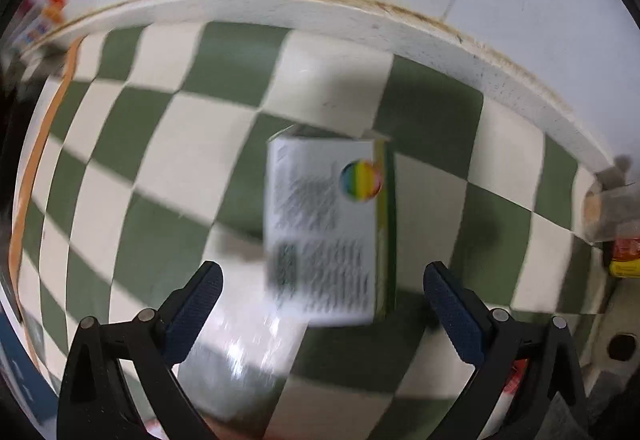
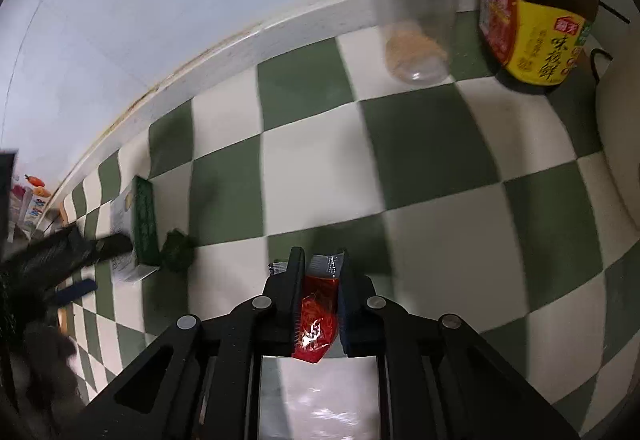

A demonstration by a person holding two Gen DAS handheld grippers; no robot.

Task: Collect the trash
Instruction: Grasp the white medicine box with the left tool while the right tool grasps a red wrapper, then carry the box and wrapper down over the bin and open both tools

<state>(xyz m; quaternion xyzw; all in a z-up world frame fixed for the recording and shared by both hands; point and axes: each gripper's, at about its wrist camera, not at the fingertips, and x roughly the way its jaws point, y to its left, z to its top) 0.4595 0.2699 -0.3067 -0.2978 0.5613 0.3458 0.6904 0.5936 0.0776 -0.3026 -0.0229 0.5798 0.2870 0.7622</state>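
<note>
While my right gripper (image 2: 320, 272) pinches the red sachet (image 2: 314, 320), my spread left gripper (image 1: 322, 280) nears the carton (image 1: 328, 224) — an off-centre squeeze may topple it.

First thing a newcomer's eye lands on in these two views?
Probably the green-and-white checkered countertop filling both views. Next, the white carton with a rainbow dot, lying ahead of the open left gripper. In the right wrist view, the right gripper pinches a red packet, with a dark sauce bottle at the upper right.
</note>
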